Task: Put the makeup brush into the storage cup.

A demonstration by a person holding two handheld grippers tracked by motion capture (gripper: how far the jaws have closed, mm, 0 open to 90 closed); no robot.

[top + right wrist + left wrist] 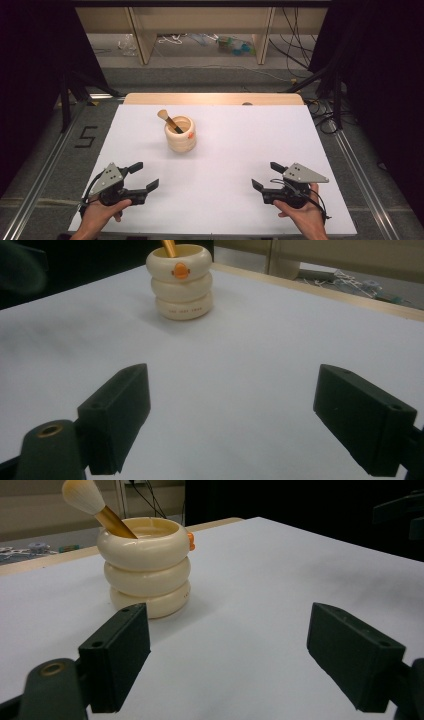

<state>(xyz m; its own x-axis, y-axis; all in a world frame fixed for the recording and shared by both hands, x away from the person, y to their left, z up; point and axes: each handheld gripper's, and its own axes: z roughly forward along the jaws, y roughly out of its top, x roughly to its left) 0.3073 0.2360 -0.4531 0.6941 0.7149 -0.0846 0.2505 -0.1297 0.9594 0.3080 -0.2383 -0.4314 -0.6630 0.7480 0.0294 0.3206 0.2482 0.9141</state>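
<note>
While both grippers sit low on the white table (240, 150), the cream cup (180, 134) stands far ahead of them with a brush (169, 120) leaning inside. The left gripper (146, 176) and the right gripper (266, 176) are both wide open, well apart from the cup.

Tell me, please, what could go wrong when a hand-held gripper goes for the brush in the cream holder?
The brush leans loosely on the rim of the holder, so a touch could flip it out. The holder is tall and stands free on the white table; pulling the brush sideways might tip it. Both hand-held grippers, left and right, are open and far away.
</note>
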